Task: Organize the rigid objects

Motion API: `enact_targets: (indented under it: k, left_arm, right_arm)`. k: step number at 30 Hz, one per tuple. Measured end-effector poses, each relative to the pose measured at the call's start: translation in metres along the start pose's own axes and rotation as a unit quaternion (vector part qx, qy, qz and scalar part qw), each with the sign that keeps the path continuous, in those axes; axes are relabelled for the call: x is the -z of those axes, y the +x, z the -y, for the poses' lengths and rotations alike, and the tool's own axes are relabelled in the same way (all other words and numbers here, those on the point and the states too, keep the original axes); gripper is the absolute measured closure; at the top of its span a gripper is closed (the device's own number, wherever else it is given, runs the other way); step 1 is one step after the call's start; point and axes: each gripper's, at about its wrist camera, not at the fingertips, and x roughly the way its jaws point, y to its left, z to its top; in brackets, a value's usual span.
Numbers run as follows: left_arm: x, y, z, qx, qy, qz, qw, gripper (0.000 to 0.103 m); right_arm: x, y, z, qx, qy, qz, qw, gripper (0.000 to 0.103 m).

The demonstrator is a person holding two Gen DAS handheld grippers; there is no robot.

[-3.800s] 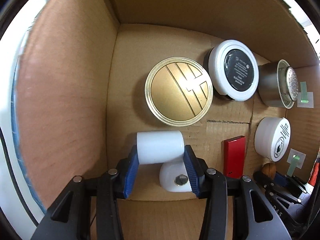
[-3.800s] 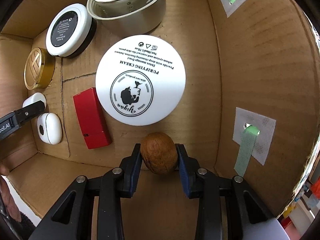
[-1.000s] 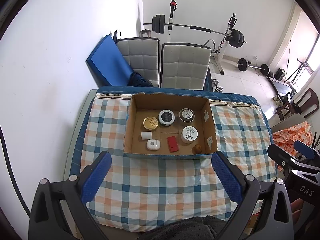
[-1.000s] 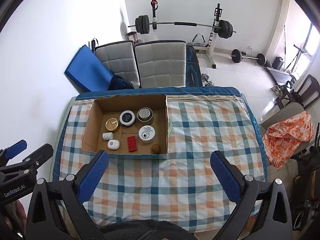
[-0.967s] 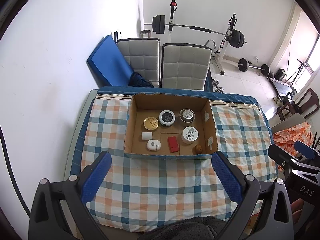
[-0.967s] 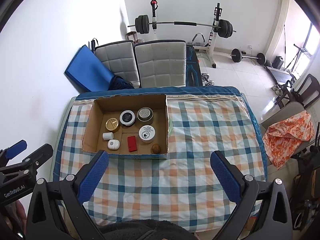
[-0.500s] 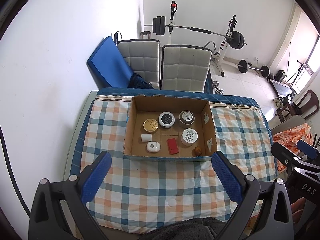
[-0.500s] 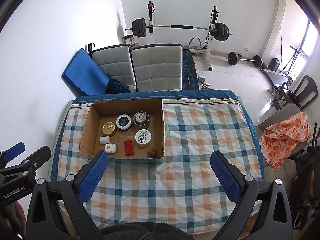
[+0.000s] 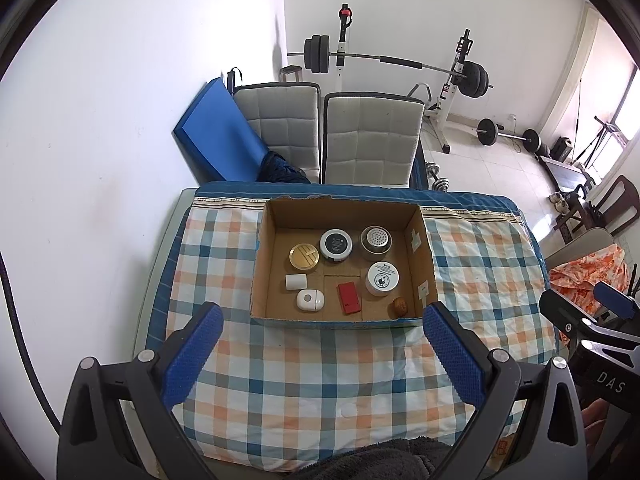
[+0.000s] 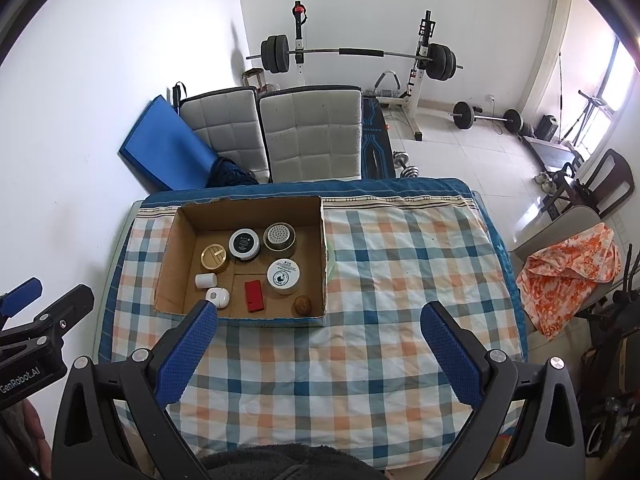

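- The cardboard box (image 9: pixel 259 268) is plain brown.
- The cloth (image 9: pixel 320 372) over the bench is checked in blue, orange and white, with a dark blue border.
- In the box, the round tin (image 9: pixel 304 256) is gold, and the jar (image 9: pixel 336 243) beside it is white with a black top.
- The strainer cup (image 9: pixel 376 241) is silver with a perforated top.
- The cream jar (image 9: pixel 382 277) is white with a black printed emblem.
- The flat case (image 9: pixel 349 297) is red; the walnut (image 9: pixel 400 306) is brown.
- The small cylinder (image 9: pixel 296 282) and the earbud case (image 9: pixel 310 300) are white.
- Both tools have black frames; the left tool's pads (image 9: pixel 188 356) and the right tool's pads (image 10: pixel 450 354) are blue and dotted.
- The mat (image 9: pixel 218 136) leaning on the wall is blue.
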Motion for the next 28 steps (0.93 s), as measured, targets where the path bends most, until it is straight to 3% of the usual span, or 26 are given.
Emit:
enact_targets:
  k: [28]
  left_arm:
    - [0.0,0.014,-0.006,0.003,0.008,0.004,1.0,0.0]
  right_arm:
    - [0.0,0.017,-0.003,0.01,0.012,0.001,1.0,0.0]
